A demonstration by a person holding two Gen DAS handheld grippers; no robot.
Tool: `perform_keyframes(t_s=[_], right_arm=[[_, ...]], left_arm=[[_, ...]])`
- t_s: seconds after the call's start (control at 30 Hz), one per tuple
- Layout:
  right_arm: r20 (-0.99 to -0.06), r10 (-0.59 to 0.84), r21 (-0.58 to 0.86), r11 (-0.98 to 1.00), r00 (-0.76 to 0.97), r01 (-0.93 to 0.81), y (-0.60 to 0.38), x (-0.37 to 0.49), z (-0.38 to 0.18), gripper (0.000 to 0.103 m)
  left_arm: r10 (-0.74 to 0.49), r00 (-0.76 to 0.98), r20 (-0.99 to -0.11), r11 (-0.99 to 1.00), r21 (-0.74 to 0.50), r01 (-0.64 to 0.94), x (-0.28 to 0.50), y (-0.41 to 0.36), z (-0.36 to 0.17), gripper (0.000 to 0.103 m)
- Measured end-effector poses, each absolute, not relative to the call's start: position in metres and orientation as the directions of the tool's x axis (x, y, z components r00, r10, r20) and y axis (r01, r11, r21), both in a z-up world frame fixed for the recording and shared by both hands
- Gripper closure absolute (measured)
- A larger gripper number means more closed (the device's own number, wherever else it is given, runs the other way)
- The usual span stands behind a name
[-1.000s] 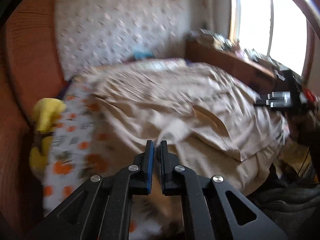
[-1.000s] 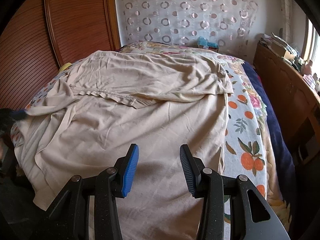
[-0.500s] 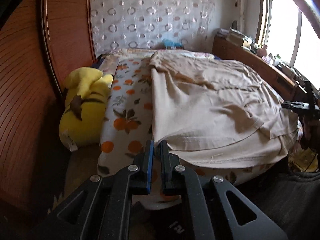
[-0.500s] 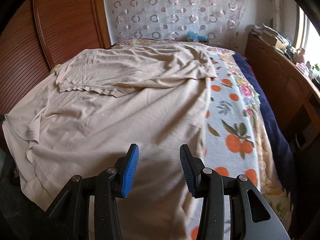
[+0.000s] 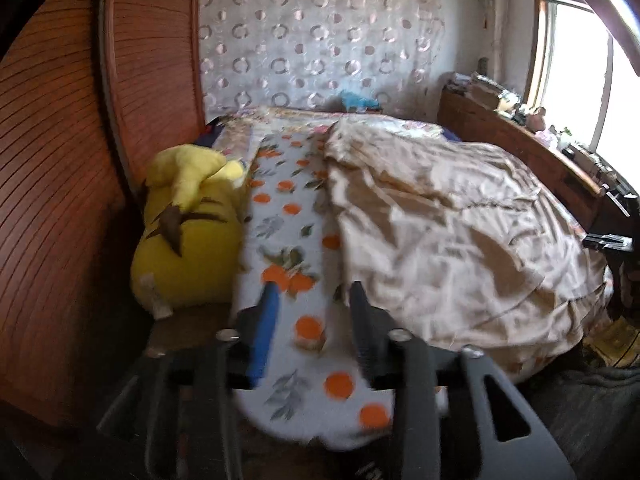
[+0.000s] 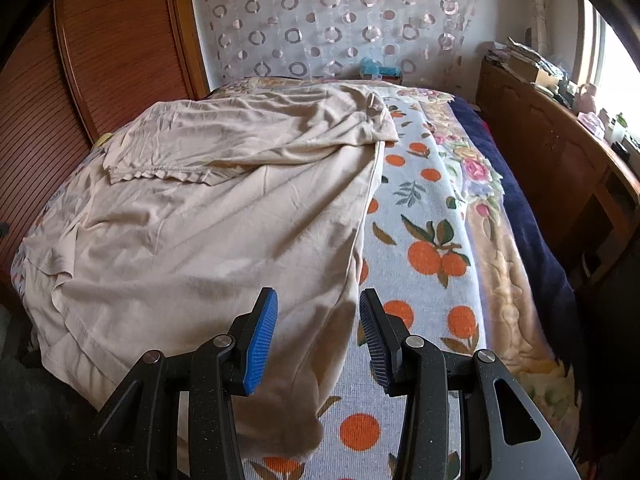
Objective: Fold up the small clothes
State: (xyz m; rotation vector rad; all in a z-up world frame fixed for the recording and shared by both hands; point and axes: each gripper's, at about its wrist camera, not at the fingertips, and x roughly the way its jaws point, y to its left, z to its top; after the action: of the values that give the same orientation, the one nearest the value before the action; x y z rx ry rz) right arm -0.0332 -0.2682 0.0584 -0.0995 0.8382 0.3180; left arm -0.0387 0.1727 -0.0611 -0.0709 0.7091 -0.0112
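A beige garment [image 6: 208, 216] lies spread over the bed, its far part folded back over itself with a frilled hem [image 6: 160, 174]. In the left wrist view the same garment [image 5: 448, 232] covers the right half of the bed. My left gripper [image 5: 314, 300] is open and empty over the bed's near left corner, just left of the garment's edge. My right gripper [image 6: 318, 308] is open and empty above the garment's near right edge, where it hangs over the bed front.
The bed has an orange-print cover [image 6: 424, 248]. A yellow plush toy [image 5: 188, 232] lies between bed and wooden wall panel [image 5: 52, 200]. A wooden sideboard [image 6: 560, 152] with clutter runs along the right, under a window [image 5: 592, 80]. The other gripper shows at the right edge [image 5: 608, 240].
My left gripper has opened; it was shut. Its view swung left toward the plush toy and bed corner. My right gripper stayed open and shifted right along the garment's near edge.
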Motion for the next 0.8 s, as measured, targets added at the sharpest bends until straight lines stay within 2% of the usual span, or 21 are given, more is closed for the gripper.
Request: perform_keyframes(t_s=[0.33, 0.8], right_arm=[[-0.718, 0.252, 0.025, 0.941, 0.649, -0.338, -0.256, 0.018, 0.077, 0.059], [-0.766, 0.243, 0.063, 0.95, 0.596, -0.306, -0.255, 0.127, 0.061, 0.059]], left_arm=[[-0.118, 0.78, -0.614, 0.992, -0.115, 0.06, 0.06, 0.146, -0.047, 0.061], [-0.146, 0.665, -0.732, 0.988, -0.07, 0.14, 0.183, 0.127, -0.075, 0.06]])
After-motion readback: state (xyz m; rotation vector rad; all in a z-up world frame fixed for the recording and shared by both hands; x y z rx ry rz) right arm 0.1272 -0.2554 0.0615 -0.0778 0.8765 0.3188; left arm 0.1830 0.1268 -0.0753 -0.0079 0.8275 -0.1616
